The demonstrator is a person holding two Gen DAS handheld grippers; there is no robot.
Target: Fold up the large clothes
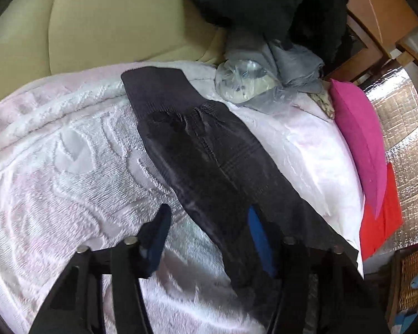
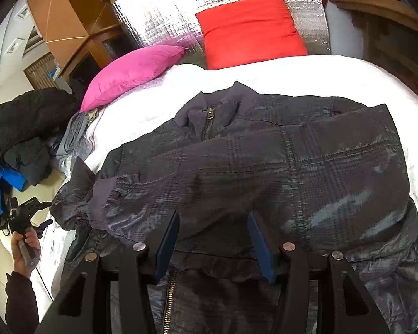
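Note:
A dark checked jacket (image 2: 278, 167) with a zip lies spread on the white blanket (image 2: 264, 75), one sleeve folded across its front. My right gripper (image 2: 214, 243) stands open low over the folded sleeve near the hem, and the inner faces of both blue pads are bare. In the left wrist view a cuffed sleeve (image 1: 209, 150) of the jacket runs diagonally over the blanket (image 1: 69, 167). My left gripper (image 1: 209, 233) is open over the sleeve's near edge: its right finger is on the dark cloth and its left finger over bare blanket. The right wrist view shows the left gripper (image 2: 46, 213) in a hand at the jacket's left edge.
A pink cushion (image 2: 131, 72) and a red cushion (image 2: 250, 27) lie beyond the jacket by a silver foil mat (image 2: 167, 8). A pile of dark clothes (image 1: 264, 0), a grey cloth and a plastic bag (image 1: 245, 83) sit at the blanket's far end. Wicker basket (image 1: 412, 278) at the right.

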